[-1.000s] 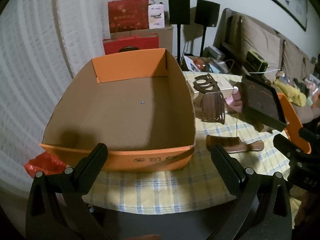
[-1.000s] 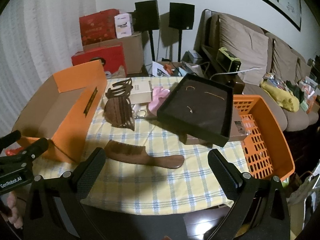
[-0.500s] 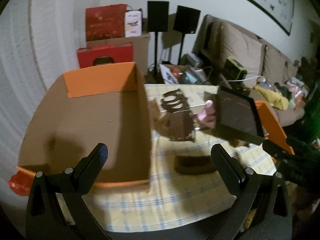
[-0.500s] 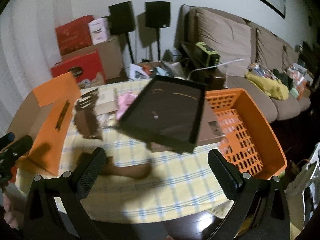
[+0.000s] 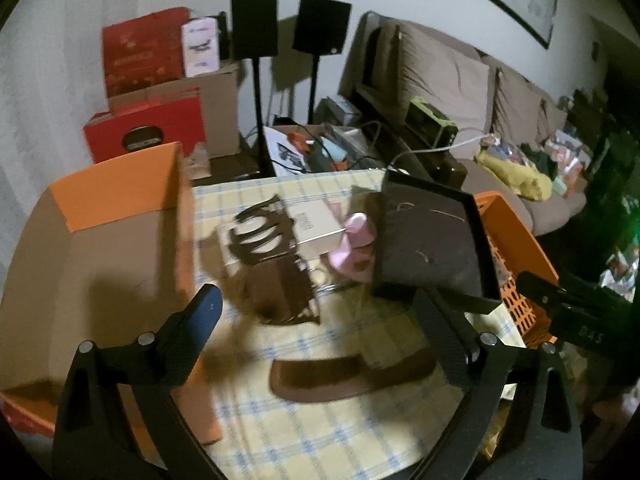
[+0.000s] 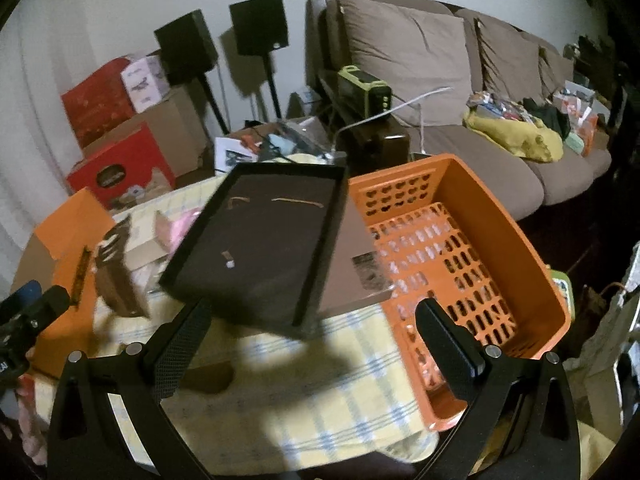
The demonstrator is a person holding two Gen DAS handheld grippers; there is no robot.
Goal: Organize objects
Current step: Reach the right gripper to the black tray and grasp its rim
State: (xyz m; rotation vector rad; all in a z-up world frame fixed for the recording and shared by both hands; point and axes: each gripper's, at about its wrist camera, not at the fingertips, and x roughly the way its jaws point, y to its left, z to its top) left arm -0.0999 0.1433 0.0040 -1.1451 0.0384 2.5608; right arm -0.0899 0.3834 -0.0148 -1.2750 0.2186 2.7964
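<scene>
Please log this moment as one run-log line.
left gripper: open, above wooden comb | right gripper: open, before black tray | nothing held

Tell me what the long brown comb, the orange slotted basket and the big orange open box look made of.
Long brown comb: probably dark wood, smooth; blur hides grain. Orange slotted basket: moulded plastic, slightly glossy, punched with regular slots. Big orange open box: cardboard, matte brown inside, orange outside.

Almost nothing reads clearly. The right tool (image 5: 576, 316), at the right edge of the left wrist view, bears pale letters that look like "DAS". Print on the red boxes (image 5: 144, 52) and white carton (image 5: 200, 46) is too blurred.
</scene>
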